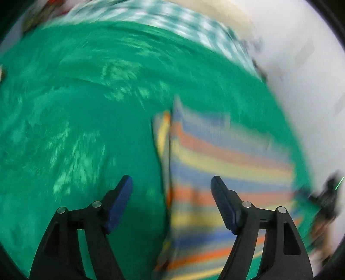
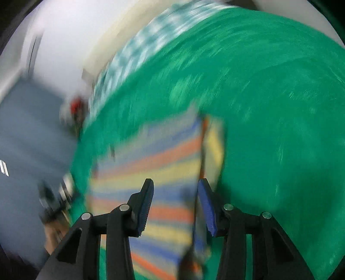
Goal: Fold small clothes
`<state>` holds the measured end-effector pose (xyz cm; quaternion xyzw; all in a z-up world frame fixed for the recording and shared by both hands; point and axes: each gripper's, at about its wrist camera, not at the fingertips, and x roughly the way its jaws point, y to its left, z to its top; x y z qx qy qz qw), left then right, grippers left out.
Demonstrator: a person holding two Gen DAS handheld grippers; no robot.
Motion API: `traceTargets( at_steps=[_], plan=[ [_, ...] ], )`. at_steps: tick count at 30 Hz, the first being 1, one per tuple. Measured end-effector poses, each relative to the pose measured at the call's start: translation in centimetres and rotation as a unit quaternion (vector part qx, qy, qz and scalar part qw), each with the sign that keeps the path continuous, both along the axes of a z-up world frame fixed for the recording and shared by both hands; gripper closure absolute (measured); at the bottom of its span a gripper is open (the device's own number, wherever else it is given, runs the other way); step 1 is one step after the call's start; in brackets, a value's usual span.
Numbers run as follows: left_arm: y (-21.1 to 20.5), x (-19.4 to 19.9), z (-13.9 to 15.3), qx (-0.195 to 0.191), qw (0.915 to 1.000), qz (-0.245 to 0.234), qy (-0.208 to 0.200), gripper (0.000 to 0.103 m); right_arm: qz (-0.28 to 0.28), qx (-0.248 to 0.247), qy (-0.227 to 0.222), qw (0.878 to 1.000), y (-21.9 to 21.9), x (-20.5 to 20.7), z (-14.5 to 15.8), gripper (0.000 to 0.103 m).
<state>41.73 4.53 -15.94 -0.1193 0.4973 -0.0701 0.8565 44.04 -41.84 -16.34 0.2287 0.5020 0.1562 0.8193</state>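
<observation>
Two grippers over green patterned bedspread (image 1: 86, 129). Left gripper (image 1: 171, 185) jaws apart, empty, striped garment (image 1: 215, 155) lower right beneath. Right gripper (image 2: 175, 189) jaws apart, garment's folded edge between, unclamped. Likely fold just laid.

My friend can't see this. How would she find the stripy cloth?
Look for the big green sheet that covers nearly everything. Near its edge by the white wall lies a small flat stripy cloth. It is the only thing with orange, yellow and blue bands; the checked cloth further back is just green and white squares.
</observation>
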Motion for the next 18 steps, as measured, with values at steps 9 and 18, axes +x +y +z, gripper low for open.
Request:
traceTargets(
  at_steps=[9,18],
  plan=[
    [-9.6,-8.9,3.4,0.064,0.9872,-0.119,-0.085,0.025,0.009,-0.079,0.010,0.997,-2.4,-3.6,0.7,0.044],
    [-30.8,-9.5,-0.7,0.013,0.9335,-0.355,-0.048,0.030,0.004,0.001,0.035,0.999,-2.7,3.7,0.7,0.042]
  ],
)
